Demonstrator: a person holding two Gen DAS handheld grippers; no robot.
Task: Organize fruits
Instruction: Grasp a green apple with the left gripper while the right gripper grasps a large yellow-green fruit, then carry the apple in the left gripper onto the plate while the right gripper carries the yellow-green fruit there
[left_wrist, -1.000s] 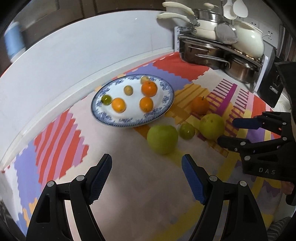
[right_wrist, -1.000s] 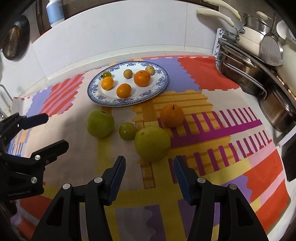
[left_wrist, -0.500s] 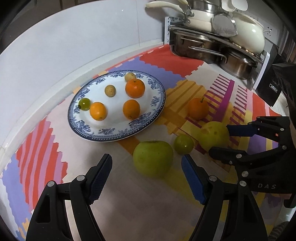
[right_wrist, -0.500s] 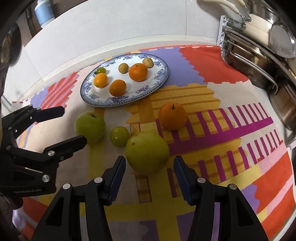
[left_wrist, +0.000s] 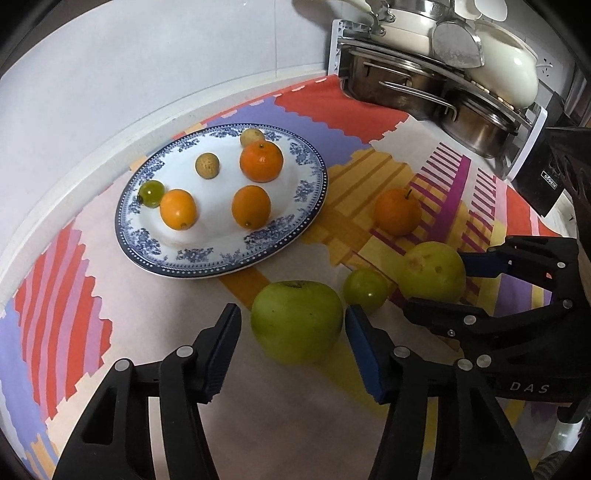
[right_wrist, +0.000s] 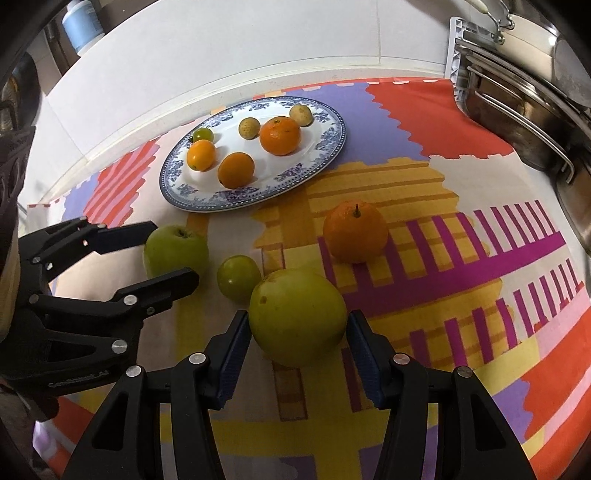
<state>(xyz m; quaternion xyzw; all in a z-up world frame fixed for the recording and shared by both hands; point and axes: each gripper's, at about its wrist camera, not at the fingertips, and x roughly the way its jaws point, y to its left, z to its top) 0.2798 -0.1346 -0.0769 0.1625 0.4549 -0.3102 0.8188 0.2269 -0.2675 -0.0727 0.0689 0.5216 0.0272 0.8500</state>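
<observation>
Left wrist view: the apple (left_wrist: 295, 321) is lying on the worktop between the left gripper's (left_wrist: 291, 347) wide jaws, untouched. The right gripper (right_wrist: 297, 349), jaws wide, is flanking the pear (right_wrist: 297, 321), near the plate (right_wrist: 332, 147).

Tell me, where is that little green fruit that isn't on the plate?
The small green fruit lies on the colourful mat, between the green apple on its left and the big yellow-green fruit on its right, in the right wrist view.
</observation>
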